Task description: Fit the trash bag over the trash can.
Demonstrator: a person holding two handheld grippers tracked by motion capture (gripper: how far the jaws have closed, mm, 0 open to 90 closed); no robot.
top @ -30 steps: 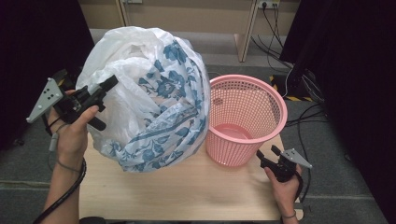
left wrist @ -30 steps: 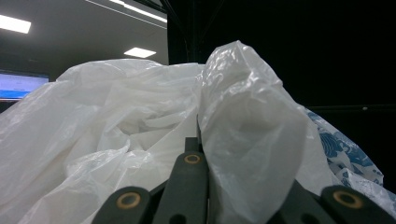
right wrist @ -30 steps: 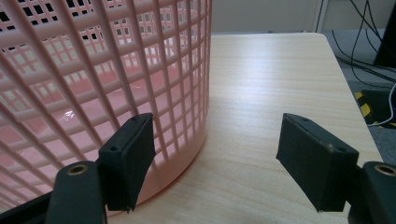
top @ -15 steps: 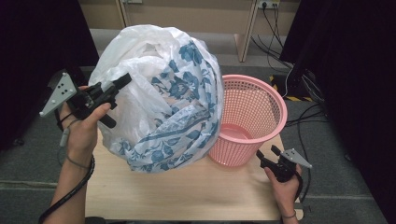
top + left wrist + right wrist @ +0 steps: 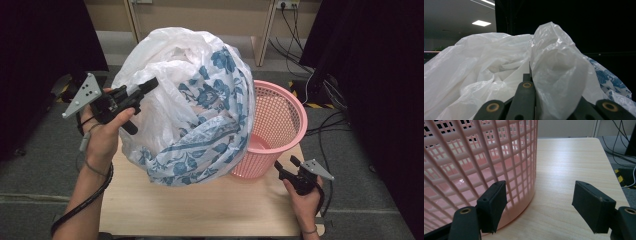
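Keep left claw (image 5: 150, 86) clamped on the plastic bag (image 5: 190, 105), steer its mouth over the pink basket (image 5: 280, 125), brace basket wall with right claw (image 5: 286, 166), jaws apart.

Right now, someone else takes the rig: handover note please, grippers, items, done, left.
Left gripper: shut on the white plastic bag with a blue floral print, holding it up above the wooden table.
Right gripper: open, holding nothing, low beside the pink mesh basket.
Done: bag lifted, leaning against the basket's rim.
Left, probably: get the bag into the basket; it isn't in yet.
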